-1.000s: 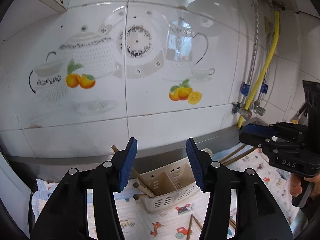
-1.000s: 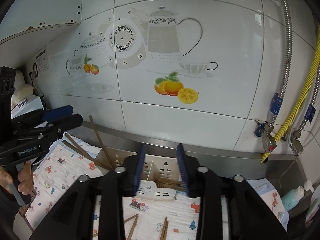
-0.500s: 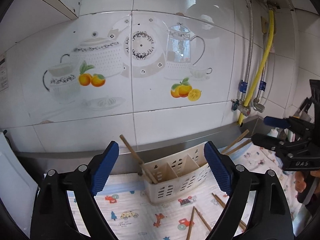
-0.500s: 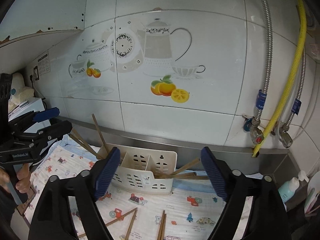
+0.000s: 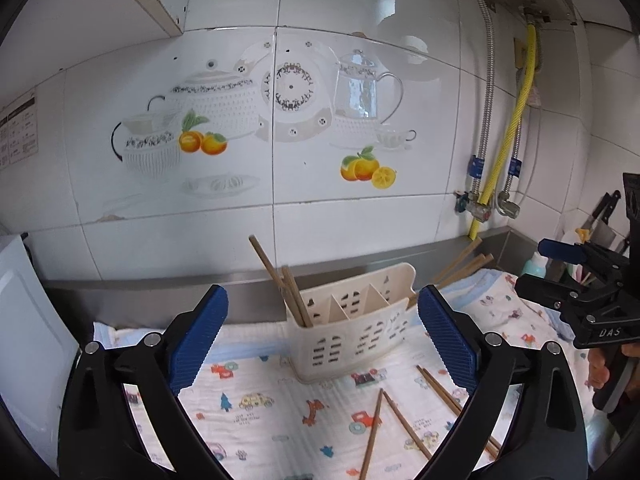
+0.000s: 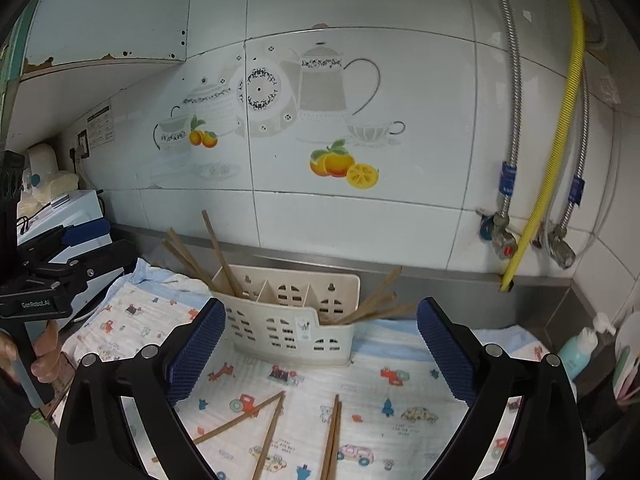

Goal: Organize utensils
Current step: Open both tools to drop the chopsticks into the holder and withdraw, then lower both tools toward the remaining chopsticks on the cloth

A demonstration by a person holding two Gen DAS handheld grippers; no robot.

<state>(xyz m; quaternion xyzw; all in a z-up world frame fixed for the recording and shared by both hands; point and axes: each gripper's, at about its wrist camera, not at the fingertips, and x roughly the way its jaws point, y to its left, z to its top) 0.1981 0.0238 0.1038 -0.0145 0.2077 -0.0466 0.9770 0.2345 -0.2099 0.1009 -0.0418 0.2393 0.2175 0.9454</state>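
A cream slotted utensil holder (image 5: pixel 352 326) (image 6: pixel 294 320) stands on a printed cloth against the steel backsplash. Wooden chopsticks lean in its left compartment (image 5: pixel 280 280) (image 6: pixel 218 254) and its right compartment (image 6: pixel 374 304). Loose chopsticks lie on the cloth in front (image 5: pixel 400 420) (image 6: pixel 280 428). My left gripper (image 5: pixel 322 340) is open and empty, held back from the holder. My right gripper (image 6: pixel 318 350) is open and empty, also short of the holder. Each gripper shows at the edge of the other's view (image 5: pixel 576 280) (image 6: pixel 72 252).
The cloth (image 5: pixel 260 400) covers the counter below a tiled wall. Hoses and valves (image 6: pixel 508 240) hang at the right. A teal bottle (image 6: pixel 578 354) stands at the right corner. A white appliance (image 5: pixel 24 320) stands at the left.
Both grippers opened wide from nearly closed and pulled back and up from the holder, so more cloth and loose chopsticks show.
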